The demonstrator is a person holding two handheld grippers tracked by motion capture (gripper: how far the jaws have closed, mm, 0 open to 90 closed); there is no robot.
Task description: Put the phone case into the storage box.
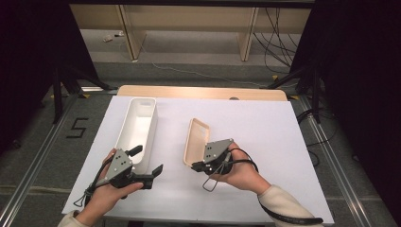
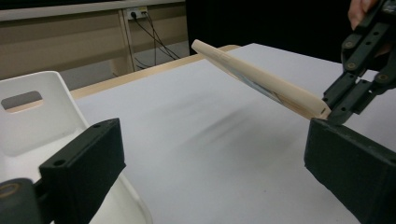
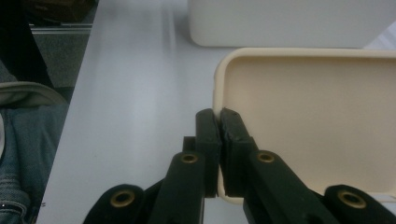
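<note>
High view: the left gripper (image 1: 147, 161), jaws wide apart, sits at the near end of the white bin (image 1: 137, 127); the right gripper (image 1: 197, 165) pinches the beige lid (image 1: 196, 141) just right of it. Left gripper view: the lid tilts above the table (image 2: 210, 140). Right gripper view: jaws are clamped on the lid's rim.

A white sheet (image 1: 265, 127) covers a wooden table (image 1: 198, 92) at the centre of the frame, a strip of wood bare along its far edge. At middle left, a black "5" (image 1: 77, 127) marks the grey floor (image 1: 42, 156). At upper right, dark cables (image 1: 276, 42) hang by pale wooden uprights (image 1: 247, 35)
</note>
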